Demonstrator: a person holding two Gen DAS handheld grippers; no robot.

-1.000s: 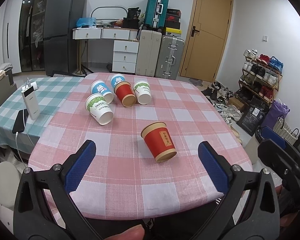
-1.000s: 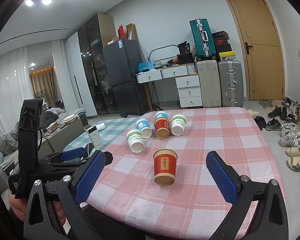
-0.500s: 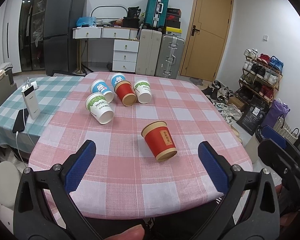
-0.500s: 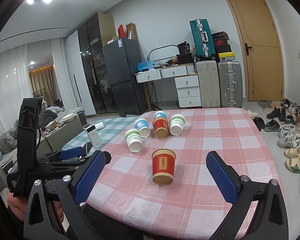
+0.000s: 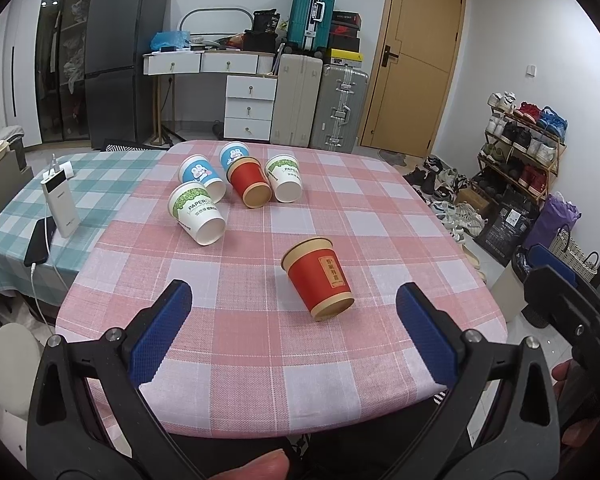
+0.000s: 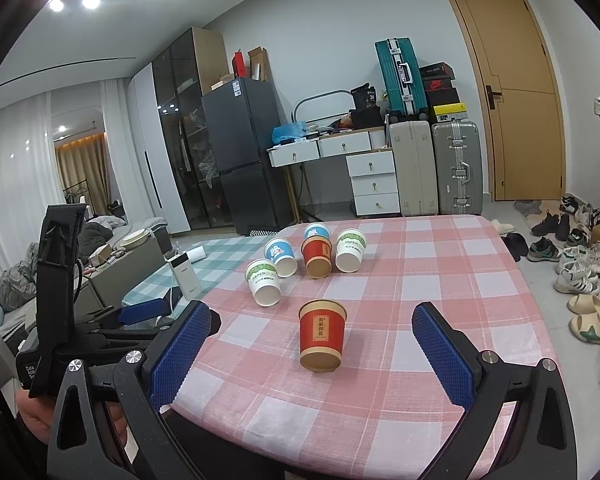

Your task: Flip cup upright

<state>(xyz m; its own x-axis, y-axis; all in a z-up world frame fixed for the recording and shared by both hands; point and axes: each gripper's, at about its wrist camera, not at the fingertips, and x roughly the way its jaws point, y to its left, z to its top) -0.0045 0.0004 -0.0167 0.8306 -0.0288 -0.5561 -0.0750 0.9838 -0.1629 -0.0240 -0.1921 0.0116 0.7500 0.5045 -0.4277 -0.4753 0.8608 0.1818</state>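
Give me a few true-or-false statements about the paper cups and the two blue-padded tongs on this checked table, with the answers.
1. The lone red paper cup with the gold label stands upside down. True.
2. The left tongs are closed on that cup. False: they are open and hold nothing.
3. Five more paper cups sit in a group farther back. True.
4. The right tongs are open, with the cup ahead between the pads. True.
5. The pink checked tablecloth is plain blue. False: it is pink and white checks.

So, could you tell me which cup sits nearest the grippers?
The lone red cup, standing upside down apart from the five clustered cups farther back; it is between both open grippers' lines of sight.
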